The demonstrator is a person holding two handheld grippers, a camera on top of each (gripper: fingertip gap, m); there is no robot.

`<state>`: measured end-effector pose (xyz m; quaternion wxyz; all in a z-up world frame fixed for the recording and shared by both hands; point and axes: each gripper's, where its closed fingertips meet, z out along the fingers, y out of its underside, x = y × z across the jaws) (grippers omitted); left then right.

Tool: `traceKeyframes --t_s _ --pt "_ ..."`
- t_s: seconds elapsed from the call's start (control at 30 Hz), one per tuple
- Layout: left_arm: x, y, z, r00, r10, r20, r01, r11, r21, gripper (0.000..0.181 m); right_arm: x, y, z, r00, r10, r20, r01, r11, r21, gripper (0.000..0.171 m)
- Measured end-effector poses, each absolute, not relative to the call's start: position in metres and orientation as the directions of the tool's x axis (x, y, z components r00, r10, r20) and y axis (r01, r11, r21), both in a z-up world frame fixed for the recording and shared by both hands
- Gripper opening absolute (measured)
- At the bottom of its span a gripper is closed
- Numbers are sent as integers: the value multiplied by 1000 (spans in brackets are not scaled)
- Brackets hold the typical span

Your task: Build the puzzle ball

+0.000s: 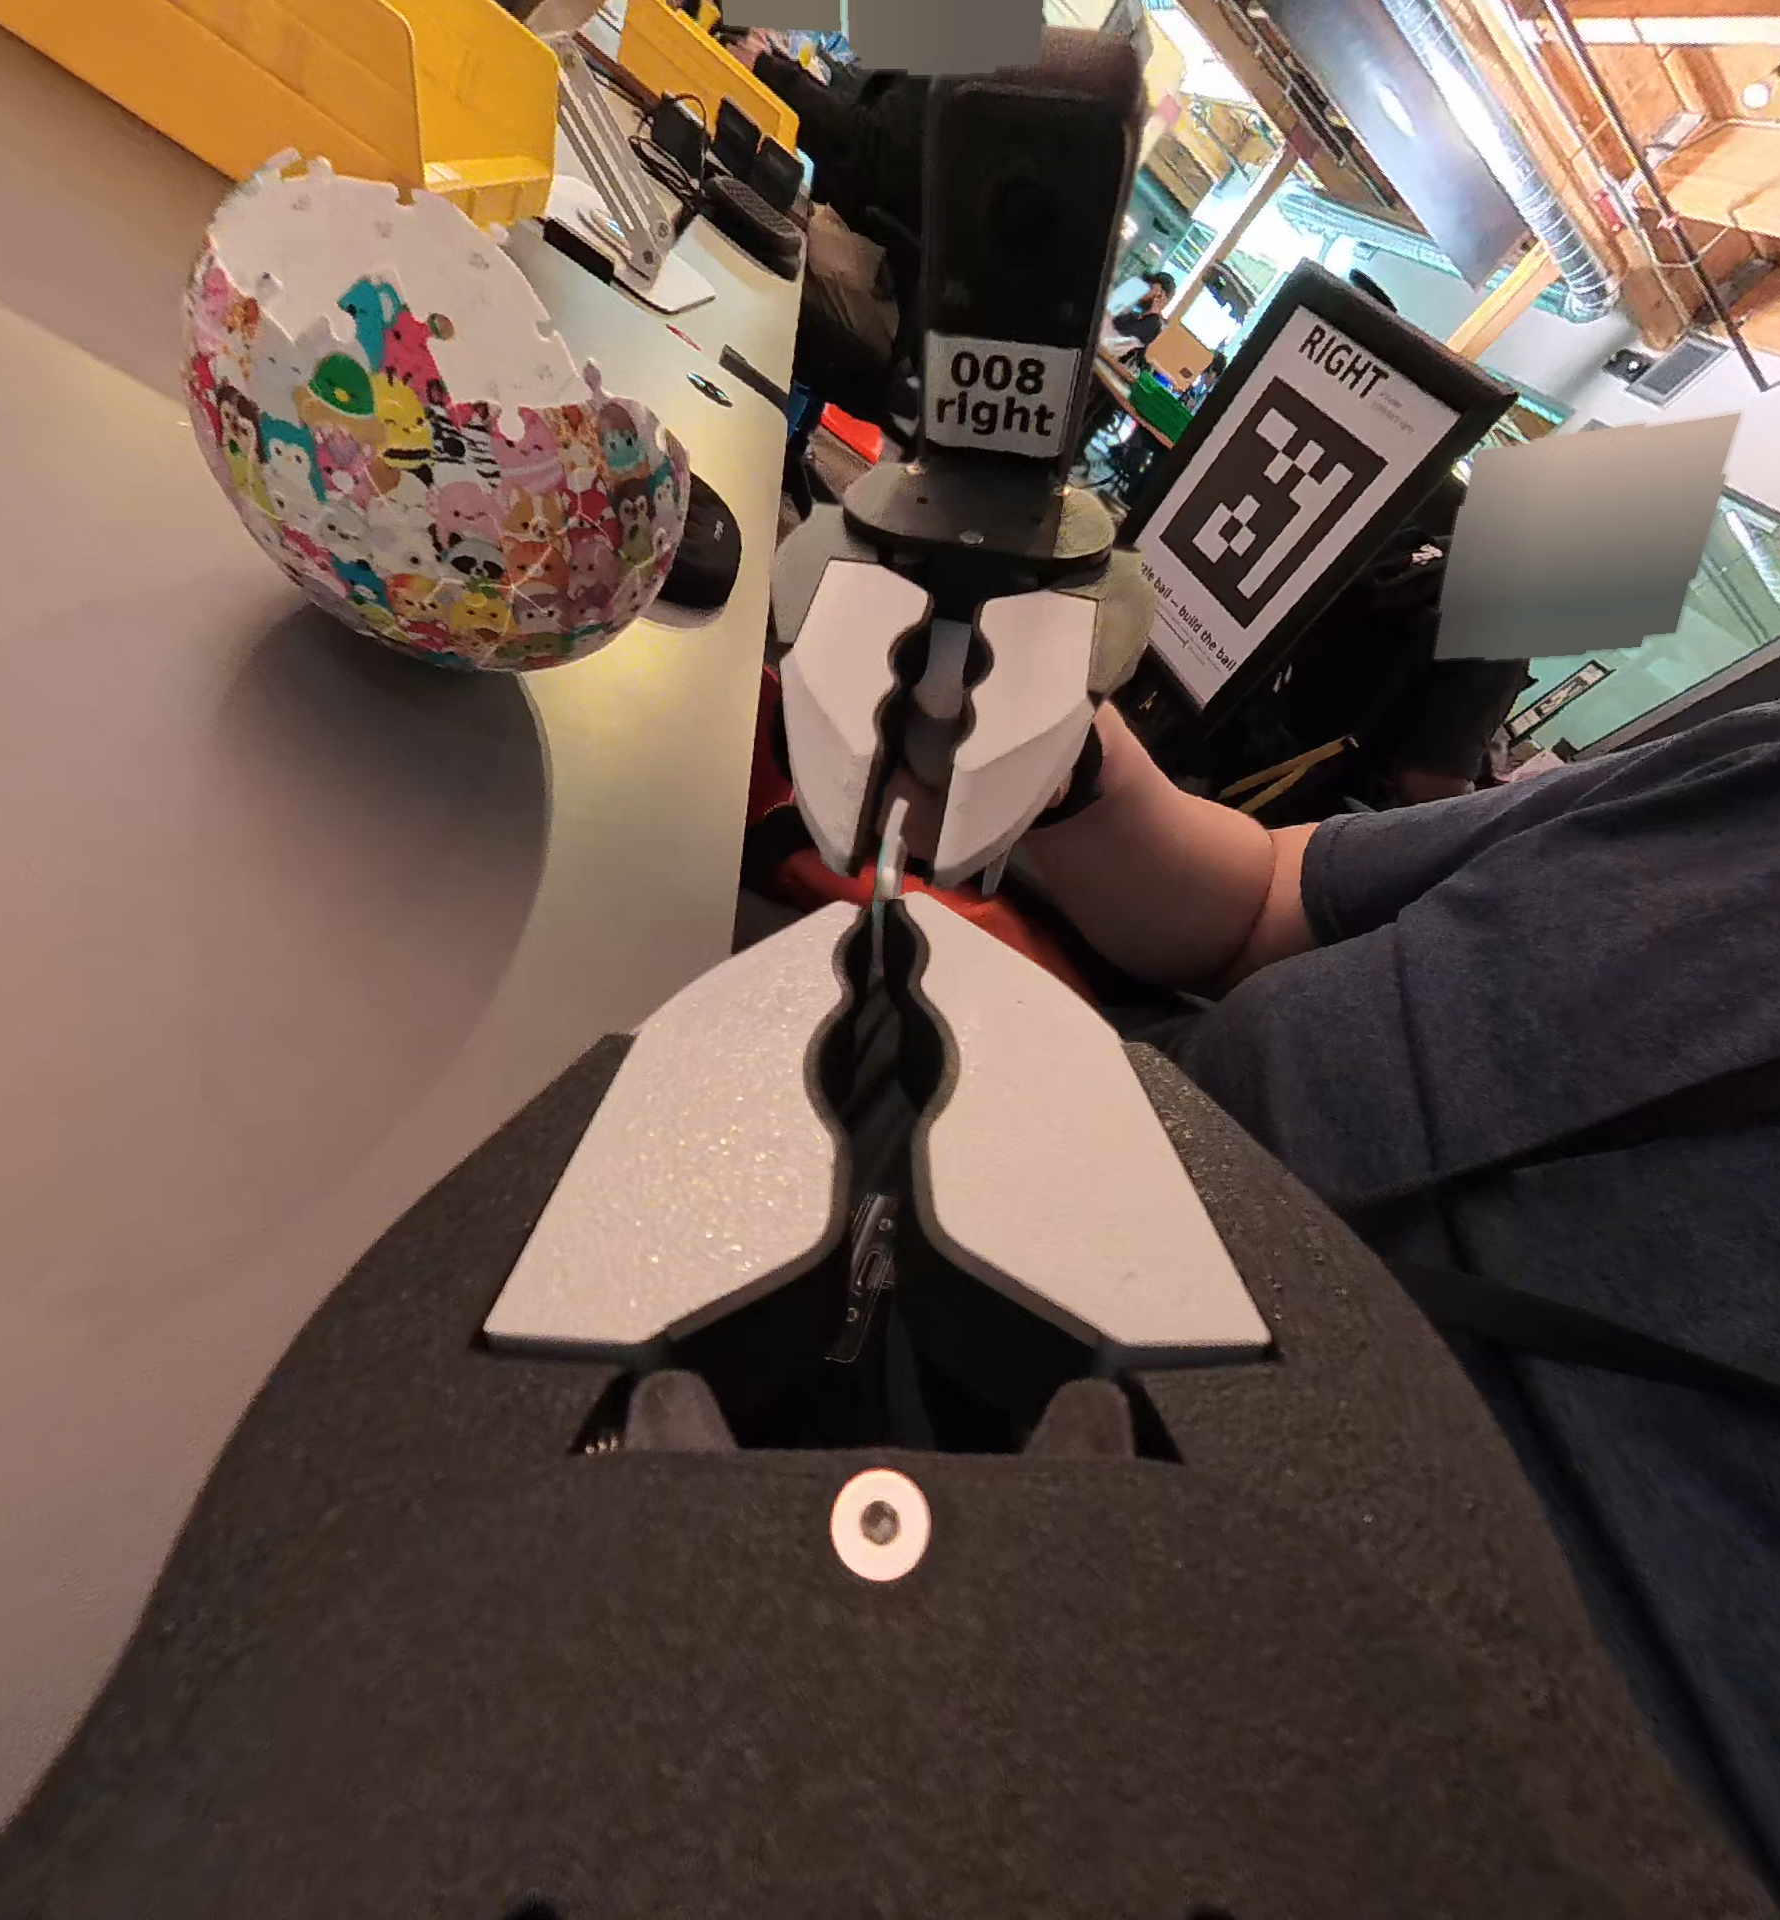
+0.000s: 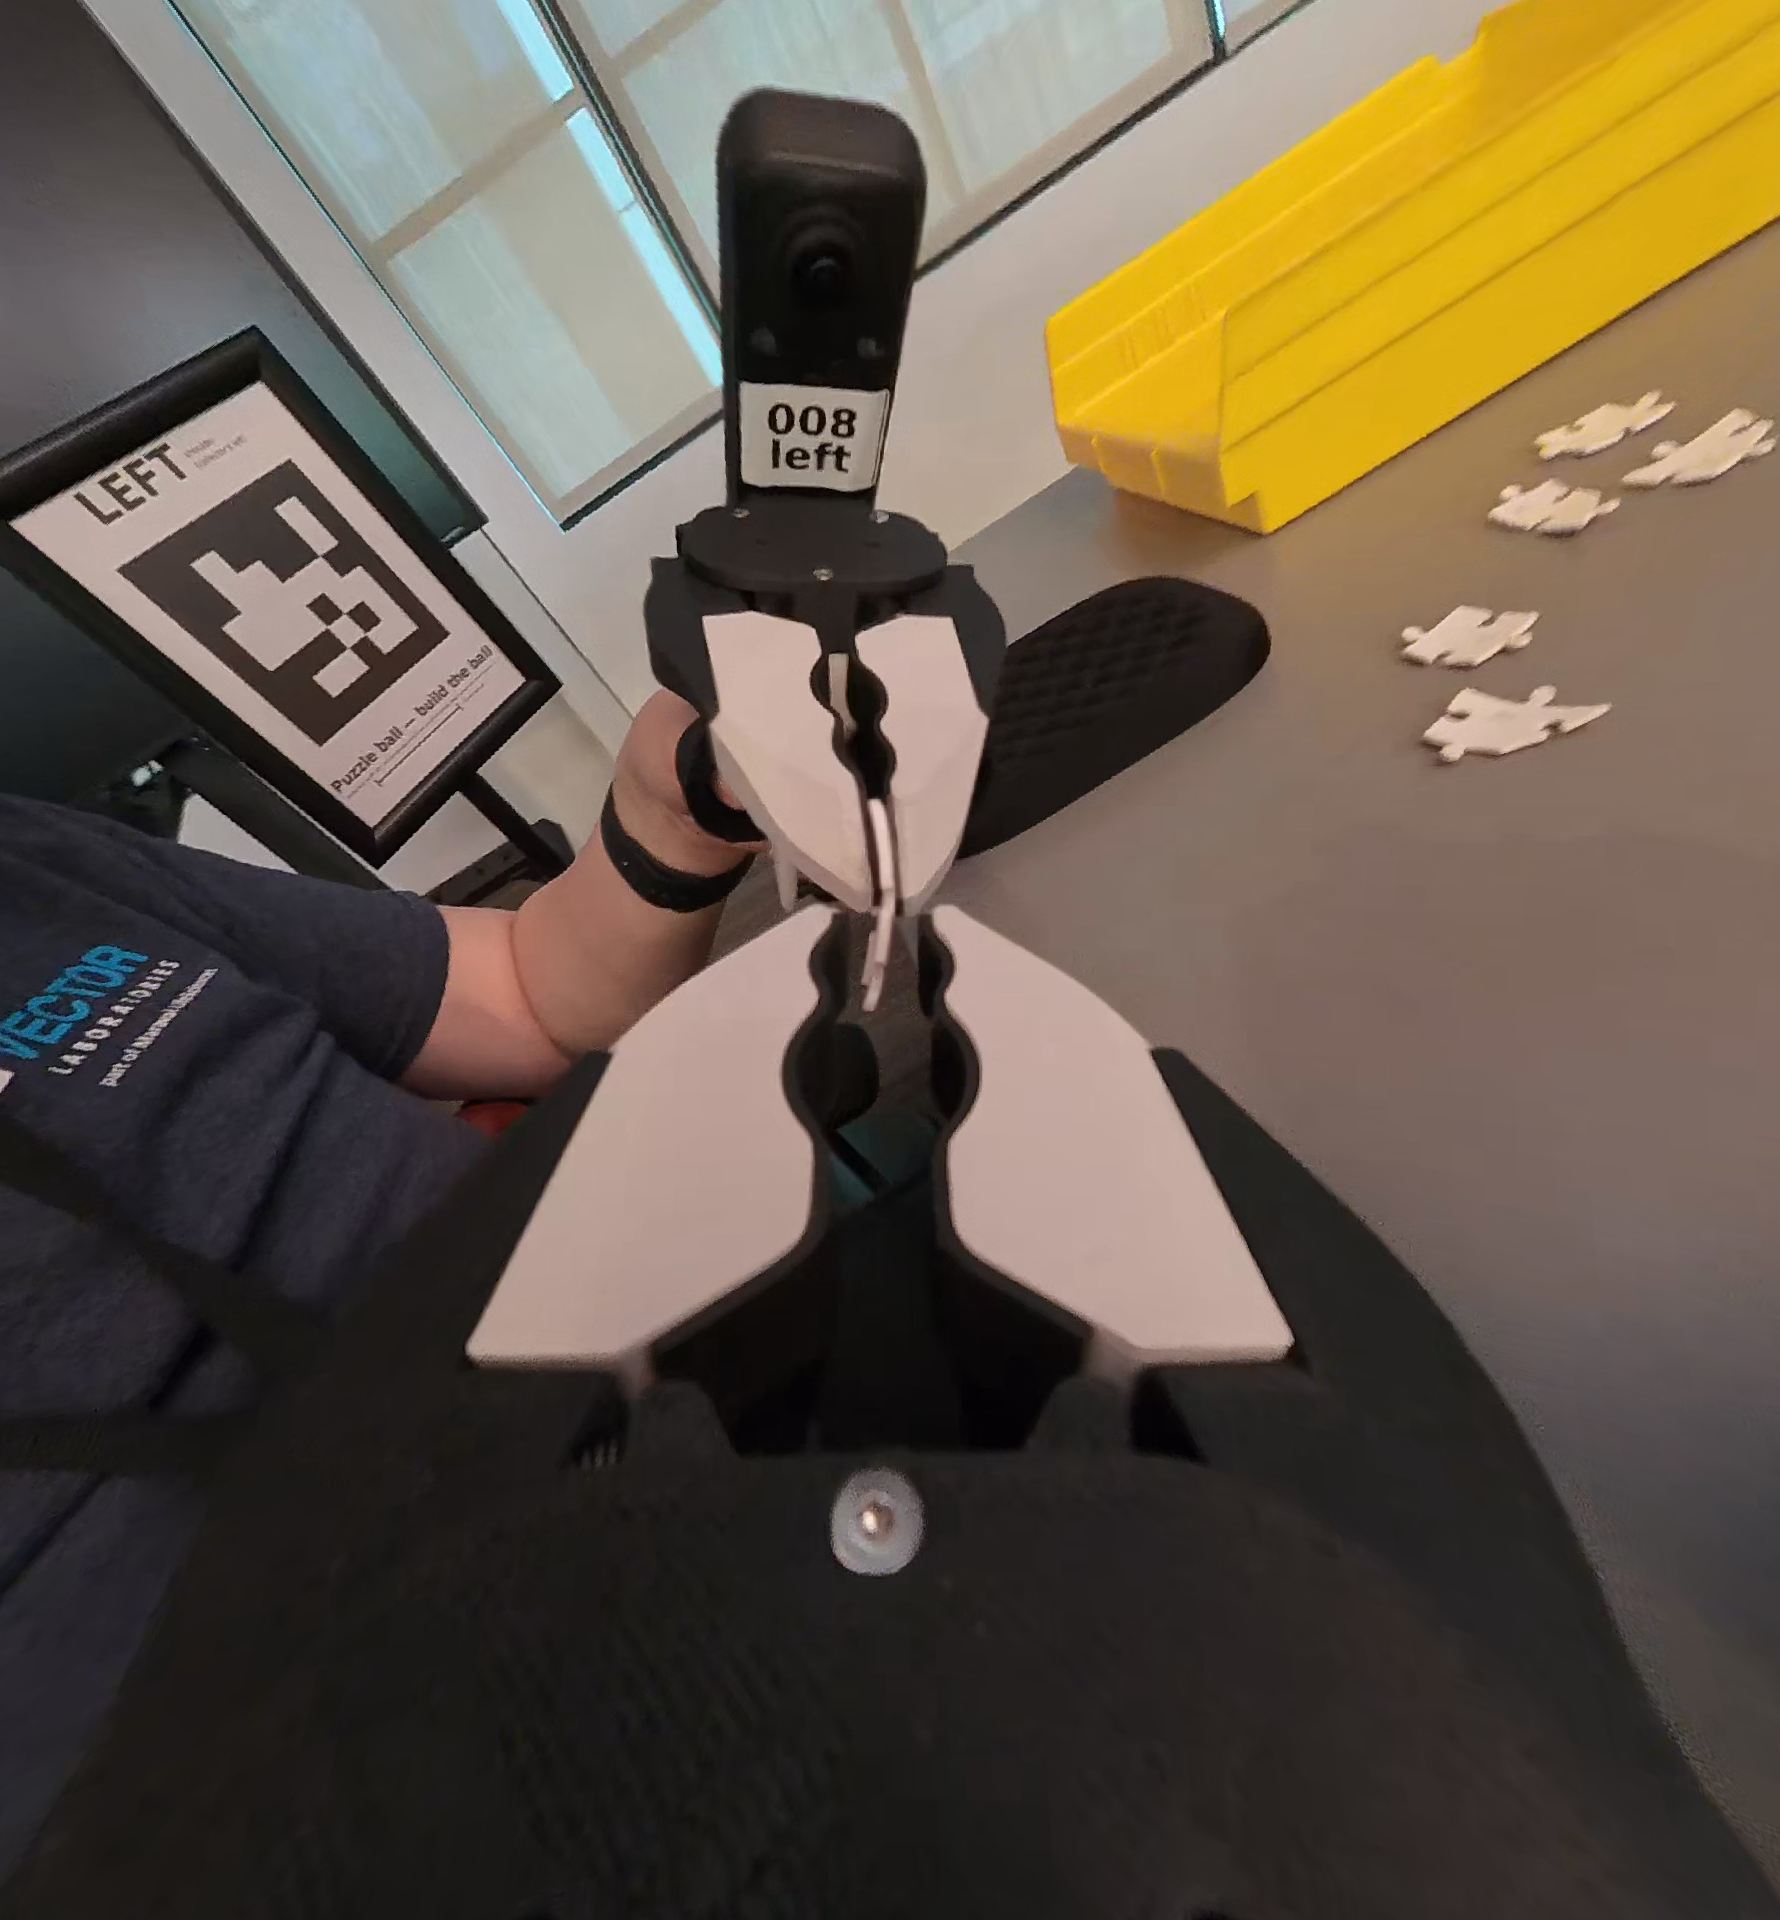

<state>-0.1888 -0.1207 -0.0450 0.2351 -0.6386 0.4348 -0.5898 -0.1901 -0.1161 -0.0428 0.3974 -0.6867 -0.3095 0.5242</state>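
Nearest me, my left claw point(image 1: 881, 920) and right claw point(image 2: 881, 914) meet tip to tip, each nearly closed, pinching a thin white puzzle piece point(image 2: 878, 831) edge-on. At upper left, the half-built puzzle ball point(image 1: 429, 447) sits on the counter point(image 1: 190, 883). Yellow bin point(image 2: 1437, 312), contents hidden, upper right; loose pieces point(image 2: 1520, 717) beside it.

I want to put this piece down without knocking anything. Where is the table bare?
Bare grey table lies below the loose pieces, right of the right claw. Another bare stretch lies in front of the half-built ball. It is crowded beside the yellow bin.
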Motion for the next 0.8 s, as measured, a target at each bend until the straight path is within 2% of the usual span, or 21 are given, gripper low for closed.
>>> traceKeyframes --t_s 0.1,0.17,0.37,0.8 --pt "-182 -129 -48 -94 -836 540 -287 -497 -819 2 -188 -124 -46 240 831 -502 -4 -516 -857 13" --pt "-175 -135 -51 -110 -836 537 -298 -488 -820 2 -181 -128 -49 264 826 -498 -15 -512 -859 4" --pt "-150 -149 -59 -165 -838 520 -348 -444 -826 2 -156 -142 -57 291 782 -552 -49 -564 -825 4" --pt "-124 -143 -51 -236 -838 492 -333 -405 -851 3 -131 -135 -54 407 768 -494 -38 -527 -849 3"
